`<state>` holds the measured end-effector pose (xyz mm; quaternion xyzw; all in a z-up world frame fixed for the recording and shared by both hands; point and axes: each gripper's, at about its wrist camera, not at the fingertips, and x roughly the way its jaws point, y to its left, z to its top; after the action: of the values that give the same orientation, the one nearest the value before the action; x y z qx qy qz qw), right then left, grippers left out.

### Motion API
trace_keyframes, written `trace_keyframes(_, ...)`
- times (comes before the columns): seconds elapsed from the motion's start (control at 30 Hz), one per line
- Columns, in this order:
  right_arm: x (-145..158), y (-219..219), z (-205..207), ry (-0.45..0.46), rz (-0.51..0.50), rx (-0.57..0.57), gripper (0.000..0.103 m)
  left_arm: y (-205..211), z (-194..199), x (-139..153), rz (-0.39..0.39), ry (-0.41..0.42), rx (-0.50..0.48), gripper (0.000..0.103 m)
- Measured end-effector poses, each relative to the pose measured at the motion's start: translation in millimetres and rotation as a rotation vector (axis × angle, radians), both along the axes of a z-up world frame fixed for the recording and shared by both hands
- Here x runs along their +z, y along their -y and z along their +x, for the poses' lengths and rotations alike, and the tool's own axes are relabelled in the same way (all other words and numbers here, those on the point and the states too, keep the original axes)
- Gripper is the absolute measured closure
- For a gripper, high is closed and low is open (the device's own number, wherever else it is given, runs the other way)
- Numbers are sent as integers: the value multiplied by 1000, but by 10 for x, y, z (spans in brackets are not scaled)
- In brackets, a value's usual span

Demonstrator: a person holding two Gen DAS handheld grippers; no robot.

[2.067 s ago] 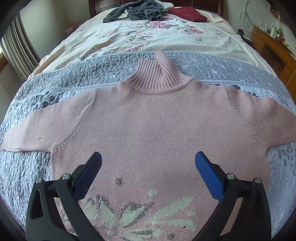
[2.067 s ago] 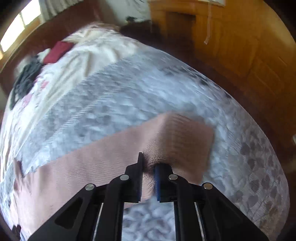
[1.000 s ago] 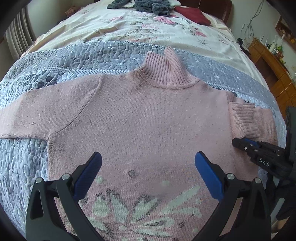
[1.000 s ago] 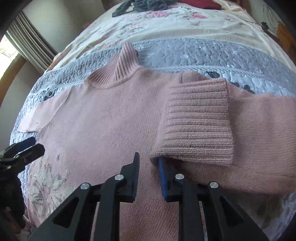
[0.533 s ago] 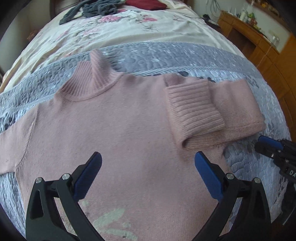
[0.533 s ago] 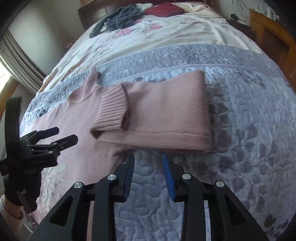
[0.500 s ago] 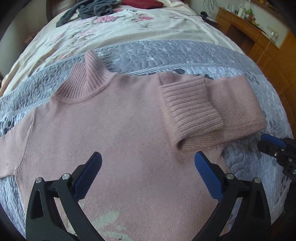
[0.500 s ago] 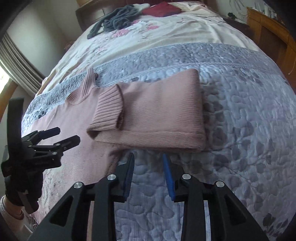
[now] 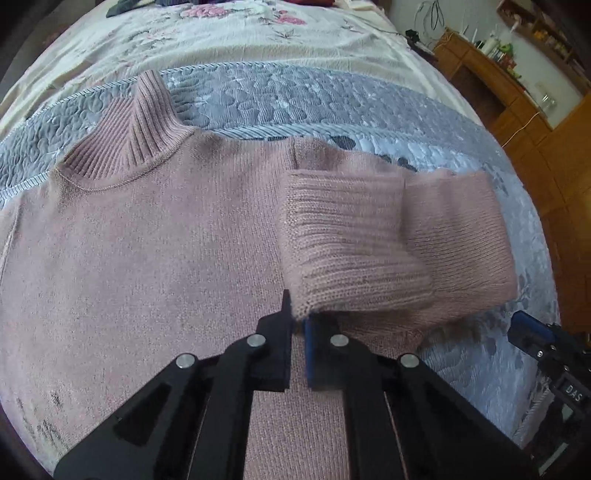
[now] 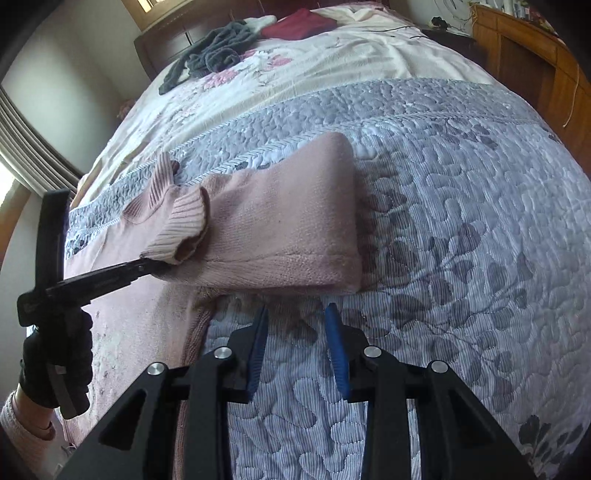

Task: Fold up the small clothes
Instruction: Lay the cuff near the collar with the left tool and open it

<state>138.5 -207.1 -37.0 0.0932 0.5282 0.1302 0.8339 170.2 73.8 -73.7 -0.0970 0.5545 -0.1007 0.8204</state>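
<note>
A pink turtleneck sweater [image 9: 147,240] lies flat, front up, across the grey quilted blanket [image 9: 314,99] that covers the near end of the bed, its ribbed collar [image 9: 136,129] pointing toward the cream floral bedspread [image 10: 295,62] beyond. One sleeve [image 10: 280,225] is doubled back on itself toward the sweater's chest, so its ribbed cuff [image 9: 343,240] rests near the shoulder, on the side of the collar nearest the wooden cabinet [image 9: 517,92]. The left gripper [image 9: 297,317] has its jaws nearly together, pinching the near corner of that cuff, which is lifted a little off the sweater. The right gripper [image 10: 295,325] hovers over bare blanket just beside the folded sleeve's near edge, jaws partly apart and holding nothing. A black-gloved hand [image 10: 55,362] grips the left tool's handle. Far past the collar, a dark grey garment [image 10: 214,51] and a dark red one [image 10: 299,24] lie heaped on the bedspread.
</note>
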Motion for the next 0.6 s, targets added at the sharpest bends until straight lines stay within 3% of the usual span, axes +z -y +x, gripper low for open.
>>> trace_keyframes(0.17, 44, -21, 105, -7, 44, -23, 70, -474, -140, 212, 3, 60, 79, 100)
trace_keyframes(0.27, -9, -66, 218, -39, 93, -29, 62, -817, -187, 289, 18, 79, 135, 100)
trace_keyframes(0.5, -298, -336, 536, -152, 241, -48, 62, -1464, -247, 245, 52, 80, 226, 100)
trace_keyframes(0.6, -346, -517, 601, -158, 228, -28, 62, -1736, -297, 210, 55, 80, 279, 100)
